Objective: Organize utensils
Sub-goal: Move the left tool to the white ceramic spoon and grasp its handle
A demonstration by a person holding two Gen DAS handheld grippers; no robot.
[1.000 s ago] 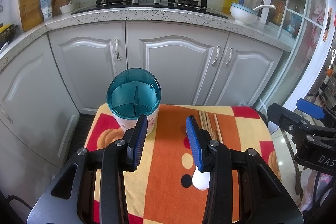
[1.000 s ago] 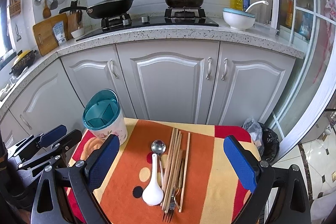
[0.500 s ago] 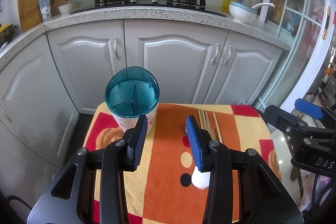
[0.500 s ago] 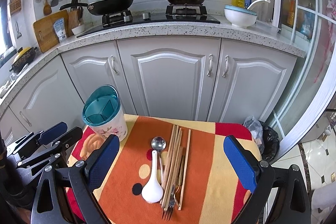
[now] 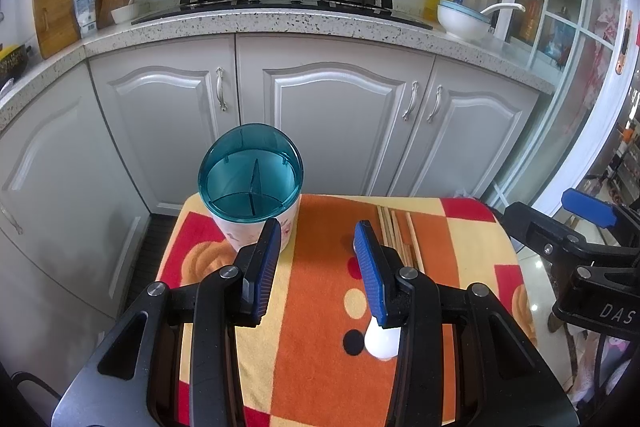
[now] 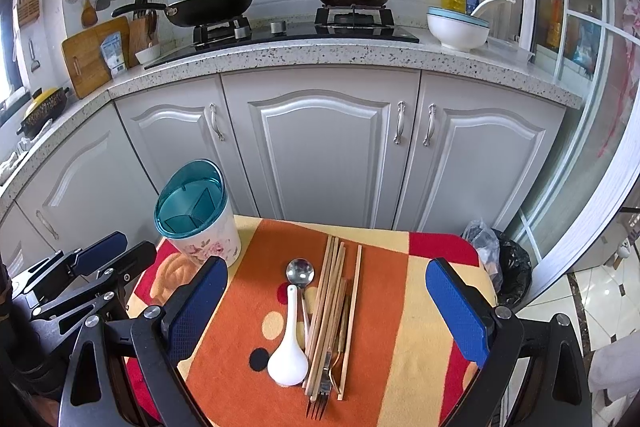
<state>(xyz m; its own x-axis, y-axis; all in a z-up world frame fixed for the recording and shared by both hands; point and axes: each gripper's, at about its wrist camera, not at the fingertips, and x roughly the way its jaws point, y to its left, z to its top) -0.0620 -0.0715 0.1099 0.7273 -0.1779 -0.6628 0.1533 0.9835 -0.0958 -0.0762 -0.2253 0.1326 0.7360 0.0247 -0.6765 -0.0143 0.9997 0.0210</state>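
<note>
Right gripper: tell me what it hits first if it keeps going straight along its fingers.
Probably the bundle of chopsticks lying on the cloth, centred between the open right gripper fingers, with the white spoon just beside it. Depth is unclear.

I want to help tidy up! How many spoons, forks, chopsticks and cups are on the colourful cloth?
Spoons: 2, white spoon and metal spoon
Forks: 1, fork
Utensil cups: 1, teal-topped holder
Chopsticks: a bundle, too overlapped to count
Total: 4 plus the chopsticks

Holder [image 6: 198,223] (far left) blocks little — open cloth [image 6: 404,307] flanks utensils [image 6: 326,311].
</note>
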